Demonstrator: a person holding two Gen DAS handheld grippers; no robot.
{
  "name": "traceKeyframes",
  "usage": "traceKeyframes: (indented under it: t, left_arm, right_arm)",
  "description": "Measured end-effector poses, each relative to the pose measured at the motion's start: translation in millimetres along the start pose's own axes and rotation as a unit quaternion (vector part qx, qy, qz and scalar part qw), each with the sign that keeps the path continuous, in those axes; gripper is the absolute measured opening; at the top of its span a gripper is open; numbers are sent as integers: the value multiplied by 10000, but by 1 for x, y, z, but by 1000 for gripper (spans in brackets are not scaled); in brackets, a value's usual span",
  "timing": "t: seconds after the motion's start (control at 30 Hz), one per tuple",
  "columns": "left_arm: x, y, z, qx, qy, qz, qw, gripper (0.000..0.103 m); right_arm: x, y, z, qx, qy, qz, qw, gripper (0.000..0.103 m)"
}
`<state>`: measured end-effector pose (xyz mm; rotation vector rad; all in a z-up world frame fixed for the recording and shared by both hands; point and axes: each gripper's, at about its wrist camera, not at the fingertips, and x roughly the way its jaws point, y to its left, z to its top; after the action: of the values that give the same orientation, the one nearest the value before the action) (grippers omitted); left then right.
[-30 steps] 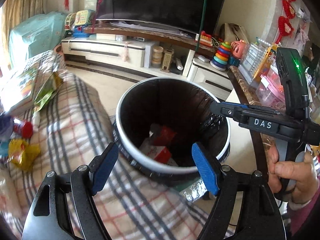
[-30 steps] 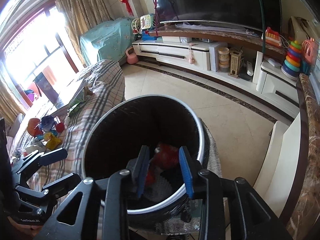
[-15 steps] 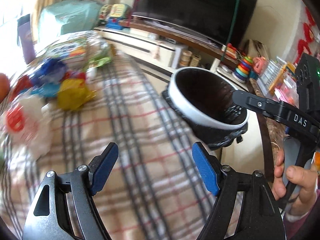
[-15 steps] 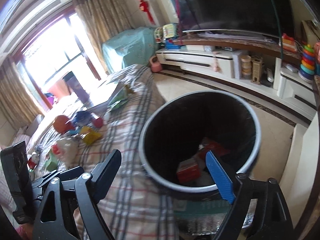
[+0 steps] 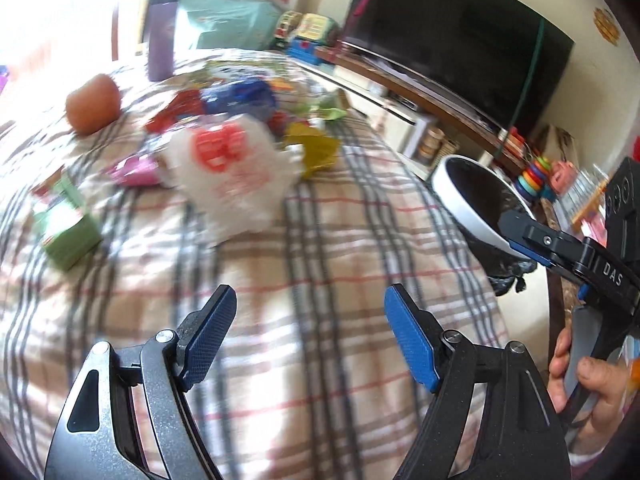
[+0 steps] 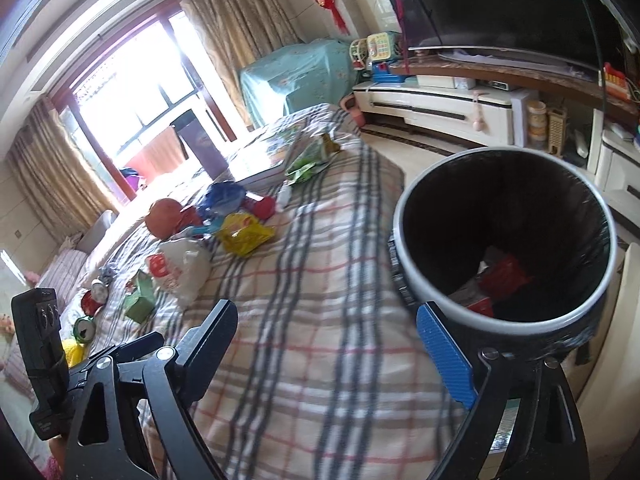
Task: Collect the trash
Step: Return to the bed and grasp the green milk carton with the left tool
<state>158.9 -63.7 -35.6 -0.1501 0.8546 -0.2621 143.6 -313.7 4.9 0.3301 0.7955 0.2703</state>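
Note:
A black bin [image 6: 508,240] with a white rim stands beside the plaid-covered surface [image 6: 320,320]; red packets lie inside it. It also shows at the right of the left wrist view [image 5: 472,200]. Trash lies on the plaid cloth: a white plastic bag with red print [image 5: 228,168] [image 6: 180,264], a yellow wrapper [image 5: 316,148] [image 6: 244,236], a green carton [image 5: 68,236] [image 6: 140,300], a blue wrapper [image 5: 240,96] and a pink packet [image 5: 132,168]. My left gripper [image 5: 308,332] is open and empty above the cloth. My right gripper [image 6: 332,352] is open and empty by the bin's rim.
An orange fruit [image 5: 94,104] and a purple bottle [image 5: 160,36] sit at the far side. Books [image 6: 264,156] and a green wrapper [image 6: 312,156] lie further along. A TV [image 5: 456,36] on a low cabinet [image 6: 436,100] stands across the floor.
The right gripper opened over the bin and let go of a red packet, then drew back. The left gripper swung left from the bin toward the trash on the cloth.

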Motion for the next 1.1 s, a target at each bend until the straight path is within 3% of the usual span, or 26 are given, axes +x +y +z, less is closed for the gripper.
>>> traceKeyframes:
  t: [0.13,0.5,0.6,0.67,1.1]
  left_arm:
    - [-10,21,-6,-187,-66,153,9997,79]
    - [-29,81,-11,-735,-221,677,9948,80]
    - [-29,94,-9,-875,-237,797,9927,81]
    - [-29,102,-6,-969,-254,888,9910,87]
    - [-16,137,26,-1269,-345,1287,9829,92]
  right_arm:
    - [4,14,-9,16,-141,264,9996,97]
    - [36,54,-22,-252,212,674,9972,97]
    - [44,63,-21,-274,257,743,9965,97]
    - [48,68,-21,-315,269,758,9963,97]
    - [87,100,-8,-305,531,1033,9928,97]
